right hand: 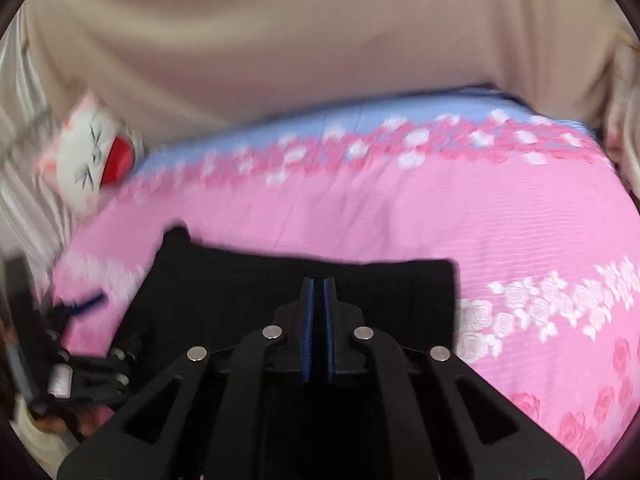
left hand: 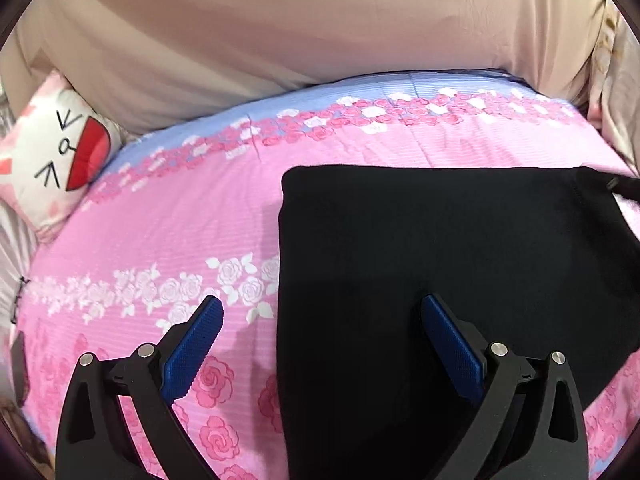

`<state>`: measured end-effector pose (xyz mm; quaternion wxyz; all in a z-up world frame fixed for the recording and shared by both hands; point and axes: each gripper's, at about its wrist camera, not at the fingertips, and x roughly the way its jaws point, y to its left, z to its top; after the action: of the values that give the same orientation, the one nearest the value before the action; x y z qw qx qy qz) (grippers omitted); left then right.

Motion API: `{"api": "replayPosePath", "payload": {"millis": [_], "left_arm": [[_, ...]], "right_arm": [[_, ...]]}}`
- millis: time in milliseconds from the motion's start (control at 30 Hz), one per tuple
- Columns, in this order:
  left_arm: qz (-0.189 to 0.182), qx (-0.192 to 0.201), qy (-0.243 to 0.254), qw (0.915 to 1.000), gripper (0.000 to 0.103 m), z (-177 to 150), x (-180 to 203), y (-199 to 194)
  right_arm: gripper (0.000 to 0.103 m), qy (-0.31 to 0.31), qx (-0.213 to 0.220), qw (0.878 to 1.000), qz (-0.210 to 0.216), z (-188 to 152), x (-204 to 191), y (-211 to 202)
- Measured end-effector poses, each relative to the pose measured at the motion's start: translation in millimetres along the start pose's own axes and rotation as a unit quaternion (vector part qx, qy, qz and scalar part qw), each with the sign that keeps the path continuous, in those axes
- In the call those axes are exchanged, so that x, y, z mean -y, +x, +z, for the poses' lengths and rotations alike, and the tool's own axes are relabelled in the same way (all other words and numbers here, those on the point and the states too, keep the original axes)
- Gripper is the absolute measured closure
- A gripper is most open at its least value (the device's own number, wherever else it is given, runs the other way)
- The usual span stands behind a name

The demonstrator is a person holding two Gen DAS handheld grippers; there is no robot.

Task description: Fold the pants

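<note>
Left gripper [left hand: 322,312] spread over black pants [left hand: 460,248]; right gripper [right hand: 319,282] pressed together.

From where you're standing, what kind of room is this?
Most likely a bedroom. A pink rose-print bedspread covers a wide soft surface, a cartoon-face cushion sits at its edge, and black pants lie on it for folding.

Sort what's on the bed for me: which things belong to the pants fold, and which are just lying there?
Job:
- black pants
- left gripper, open over the pants' edge
- right gripper, shut above the pants

Just there:
- cartoon-face pillow
- pink floral bedspread
- beige cloth behind the bed
</note>
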<state>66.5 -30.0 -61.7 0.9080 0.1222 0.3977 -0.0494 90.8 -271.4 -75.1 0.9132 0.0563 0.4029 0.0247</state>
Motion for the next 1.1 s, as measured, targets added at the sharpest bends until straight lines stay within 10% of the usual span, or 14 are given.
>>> {"api": "replayPosePath", "payload": {"millis": [133,667,1100], "left_arm": [[0.013,-0.006,0.004,0.9999,0.005,3.3,0.9,2.6],[0.028,-0.008,0.006,0.9996,0.005,2.1,4.7,2.6],[0.022,-0.001,0.002,0.9997,0.005,0.7,-0.5,-11.6]], "right_arm": [[0.094,0.078,0.034,0.996,0.036,-2.4,19.4,-20.5],[0.092,0.008,0.015,0.999,0.028,-90.8,-11.0,-53.5],[0.082,-0.004,0.047,0.998,0.029,-93.3,-20.7,-95.2]]}}
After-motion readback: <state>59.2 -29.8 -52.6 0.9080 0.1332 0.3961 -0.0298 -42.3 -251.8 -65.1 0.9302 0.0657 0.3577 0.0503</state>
